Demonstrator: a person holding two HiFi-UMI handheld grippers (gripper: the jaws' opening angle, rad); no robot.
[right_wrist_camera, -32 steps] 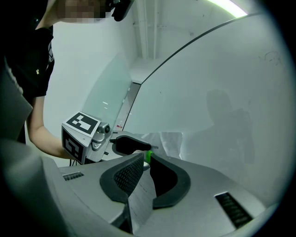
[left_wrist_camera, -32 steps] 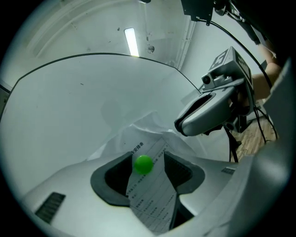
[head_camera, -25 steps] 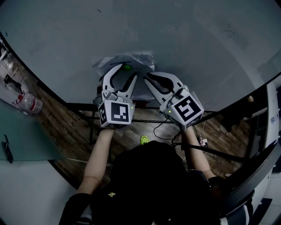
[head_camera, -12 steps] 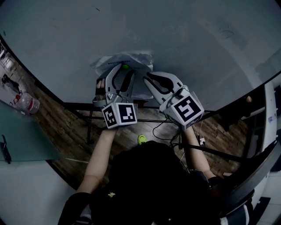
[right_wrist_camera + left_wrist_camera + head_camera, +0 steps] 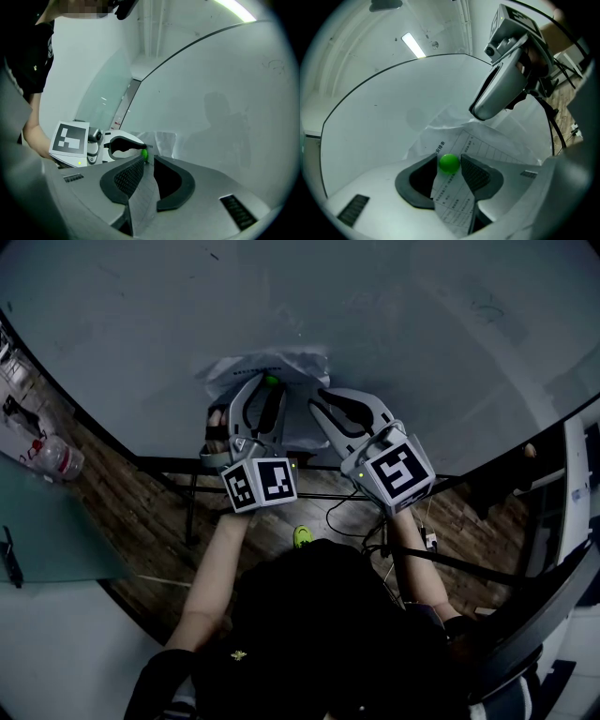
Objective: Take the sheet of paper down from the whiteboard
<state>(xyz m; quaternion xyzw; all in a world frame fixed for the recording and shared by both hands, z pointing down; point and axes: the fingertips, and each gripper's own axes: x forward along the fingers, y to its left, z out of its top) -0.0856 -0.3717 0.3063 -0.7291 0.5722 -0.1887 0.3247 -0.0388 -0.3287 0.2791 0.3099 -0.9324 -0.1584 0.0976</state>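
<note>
Crumpled white sheet of paper [image 5: 302,367] with printed table, low on whiteboard [image 5: 394,315], centre of head view, pinned by green magnet [image 5: 449,163]. Left gripper [image 5: 269,393] jaws closing onto green magnet, pads touching its sides. Right gripper [image 5: 148,160] jaws opening, paper's lower part between them, against one pad only. Whiteboard's bottom edge just under paper; bare whiteboard above and toward frame right
</note>
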